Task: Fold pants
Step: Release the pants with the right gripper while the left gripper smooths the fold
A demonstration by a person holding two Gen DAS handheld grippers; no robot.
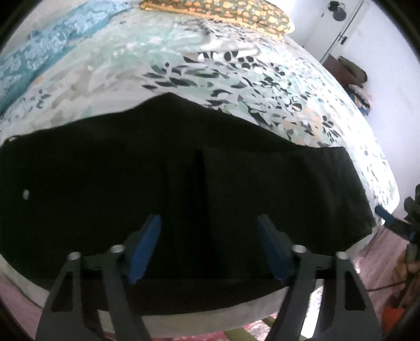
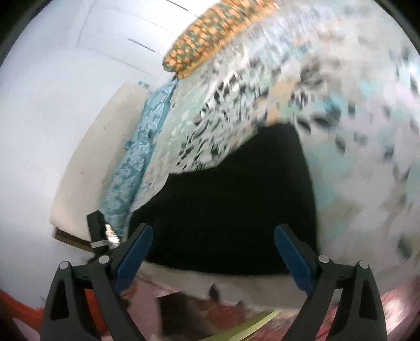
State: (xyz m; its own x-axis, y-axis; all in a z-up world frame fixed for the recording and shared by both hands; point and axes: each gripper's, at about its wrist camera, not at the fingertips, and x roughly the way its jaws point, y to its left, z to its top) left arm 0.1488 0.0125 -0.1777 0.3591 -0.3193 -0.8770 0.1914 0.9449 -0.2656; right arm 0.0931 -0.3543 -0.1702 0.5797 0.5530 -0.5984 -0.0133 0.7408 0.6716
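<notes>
Black pants (image 1: pixel 105 170) lie spread flat on the bed near its front edge. A folded layer (image 1: pixel 283 188) rests on top of them at the right. My left gripper (image 1: pixel 208 217) hovers just above the middle of the pants, its blue pads (image 1: pixel 147 246) apart with only flat cloth showing below. In the blurred right wrist view the pants (image 2: pixel 236 196) appear as a dark block. My right gripper (image 2: pixel 213 228) stands wide open above their near edge, with nothing between its fingers. Its blue tip (image 1: pixel 384 213) also shows at the right edge of the left wrist view.
The bed is covered by a floral sheet (image 1: pixel 249 78). An orange-patterned pillow (image 1: pixel 223 13) lies at its head and a teal cloth (image 1: pixel 34 57) along the far side. The bed's front edge (image 1: pixel 210 314) drops to a pinkish floor (image 1: pixel 380 262). White walls and a door (image 1: pixel 349 28) stand beyond.
</notes>
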